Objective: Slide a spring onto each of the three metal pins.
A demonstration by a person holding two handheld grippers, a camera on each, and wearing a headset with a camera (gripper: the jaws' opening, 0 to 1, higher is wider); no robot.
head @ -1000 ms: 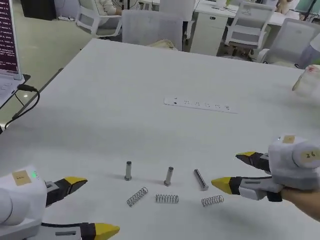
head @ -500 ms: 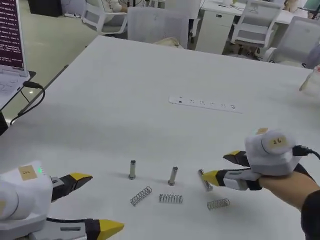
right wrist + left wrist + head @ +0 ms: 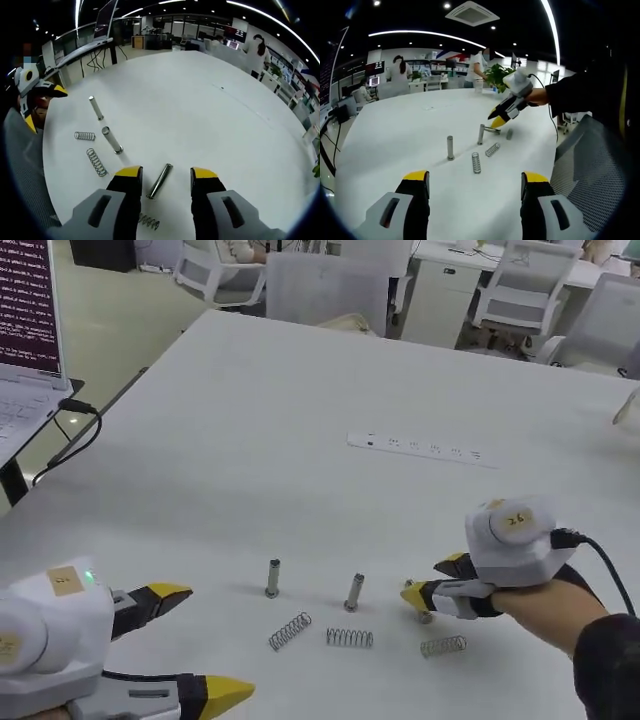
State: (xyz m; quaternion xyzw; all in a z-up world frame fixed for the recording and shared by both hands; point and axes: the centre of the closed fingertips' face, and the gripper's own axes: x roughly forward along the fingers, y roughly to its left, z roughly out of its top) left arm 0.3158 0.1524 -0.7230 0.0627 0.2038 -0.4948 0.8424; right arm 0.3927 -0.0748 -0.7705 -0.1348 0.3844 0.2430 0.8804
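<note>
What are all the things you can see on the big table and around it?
table: one, white, under everything.
standing pins: two, silver, upright side by side.
lying pin: one, silver, flat on the table, right of the standing ones.
springs: three, silver, lying in front of the pins.
power strip: one, white, farther back on the table.
laptop: one, screen lit, far left.
cable: one, black, beside the laptop.
chairs: several, pale, behind the table.
left gripper: one, white, yellow-tipped fingers open, near left.
right gripper: one, same colours, fingers open either side of the lying pin.
</note>
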